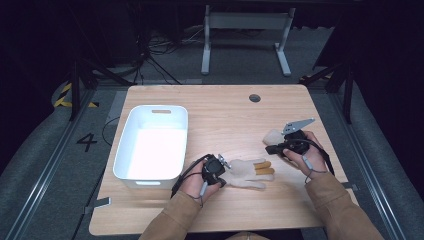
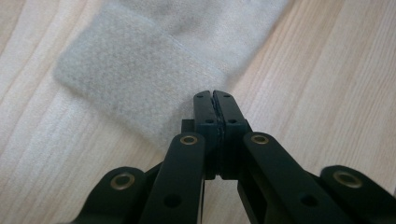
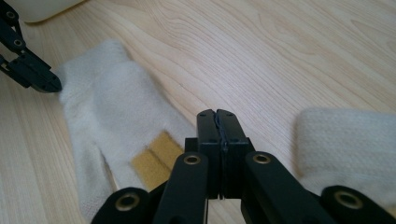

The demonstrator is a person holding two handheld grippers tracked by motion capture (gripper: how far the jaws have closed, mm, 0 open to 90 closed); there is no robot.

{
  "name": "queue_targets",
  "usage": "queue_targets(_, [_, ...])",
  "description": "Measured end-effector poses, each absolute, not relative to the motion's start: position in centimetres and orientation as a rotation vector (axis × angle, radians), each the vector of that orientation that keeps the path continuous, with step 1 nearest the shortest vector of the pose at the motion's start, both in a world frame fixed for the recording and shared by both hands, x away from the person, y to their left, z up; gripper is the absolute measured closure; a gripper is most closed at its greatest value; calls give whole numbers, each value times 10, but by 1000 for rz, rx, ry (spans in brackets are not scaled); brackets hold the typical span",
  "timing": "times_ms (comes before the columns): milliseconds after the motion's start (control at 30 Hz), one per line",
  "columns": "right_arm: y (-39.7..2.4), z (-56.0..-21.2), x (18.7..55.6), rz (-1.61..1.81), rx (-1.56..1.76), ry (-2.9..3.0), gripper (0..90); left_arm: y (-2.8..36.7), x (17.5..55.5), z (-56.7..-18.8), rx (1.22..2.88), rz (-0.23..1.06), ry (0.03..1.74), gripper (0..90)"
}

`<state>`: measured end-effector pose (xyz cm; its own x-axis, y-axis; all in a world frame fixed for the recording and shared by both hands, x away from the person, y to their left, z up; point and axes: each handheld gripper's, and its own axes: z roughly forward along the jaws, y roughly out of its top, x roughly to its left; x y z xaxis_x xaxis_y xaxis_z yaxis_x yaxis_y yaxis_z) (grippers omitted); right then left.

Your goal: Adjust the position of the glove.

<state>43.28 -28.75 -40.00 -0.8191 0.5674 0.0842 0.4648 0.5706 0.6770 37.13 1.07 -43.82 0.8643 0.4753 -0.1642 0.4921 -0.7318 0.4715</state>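
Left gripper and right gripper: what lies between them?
In the high view, the glove lies between the left gripper and right gripper.

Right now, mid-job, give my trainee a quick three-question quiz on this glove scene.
1. True or false: the left gripper has its jaws shut beside the glove cuff.
2. Where is the white bin? A) left of the glove B) right of it C) on top of it
3. What colour are the glove's fingertip patches?

Key: 1 true; 2 A; 3 yellow-tan.
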Motion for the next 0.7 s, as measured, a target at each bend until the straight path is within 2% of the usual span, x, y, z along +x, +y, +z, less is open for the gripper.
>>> queue_targets(200, [-299, -398, 429, 1087, 914, 2629, 900, 10, 372, -430, 2502, -47, 689, 876])
queue_targets(333, [-304, -399, 425, 1086, 928, 2616, 900, 10, 370, -418, 2482, -43, 668, 827])
queue_targets(400, [-307, -397, 423, 1087, 931, 2606, 899, 12, 370, -411, 2464, -32, 662, 789])
queue_targets(600, [-317, -395, 416, 1105, 945, 2559, 862, 16, 372, -396, 2404, -13, 683, 589])
queue_targets(700, [-323, -395, 412, 1109, 959, 2530, 829, 18, 375, -391, 2381, -10, 690, 554])
